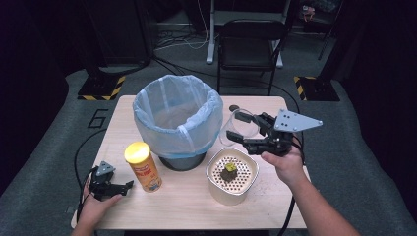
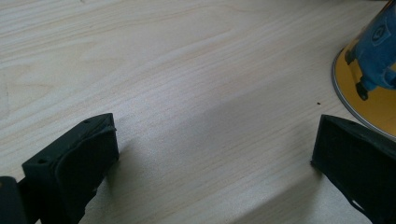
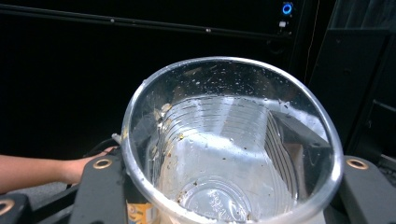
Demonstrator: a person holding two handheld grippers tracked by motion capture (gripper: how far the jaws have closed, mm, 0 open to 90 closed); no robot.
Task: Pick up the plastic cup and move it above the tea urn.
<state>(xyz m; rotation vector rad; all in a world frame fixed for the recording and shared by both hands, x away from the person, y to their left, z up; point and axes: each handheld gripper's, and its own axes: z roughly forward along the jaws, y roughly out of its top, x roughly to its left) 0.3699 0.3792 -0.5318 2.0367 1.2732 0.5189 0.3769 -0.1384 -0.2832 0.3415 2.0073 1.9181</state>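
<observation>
Floor (image 1: 54, 147), left of the tabletop (image 1: 196, 201): a large pale numeral "6" (image 1: 97, 118) is showing on the grey carpet. Yellow canister (image 1: 142, 167), near left on the tabletop: its label is carrying red print too small to read. No other legible text, brand or number is showing.

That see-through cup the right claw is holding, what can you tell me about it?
The clear plastic cup looks thin and ribbed, with rings stepping down its wall to a round base. It holds no liquid, but droplets and small brownish specks cling to the inside. The right claw grips it by its sides, one jaw on each, and holds it off the table, tipped so its mouth faces the claw's camera. In the high view it hangs beside the lined bin, above the strainer tub.
</observation>
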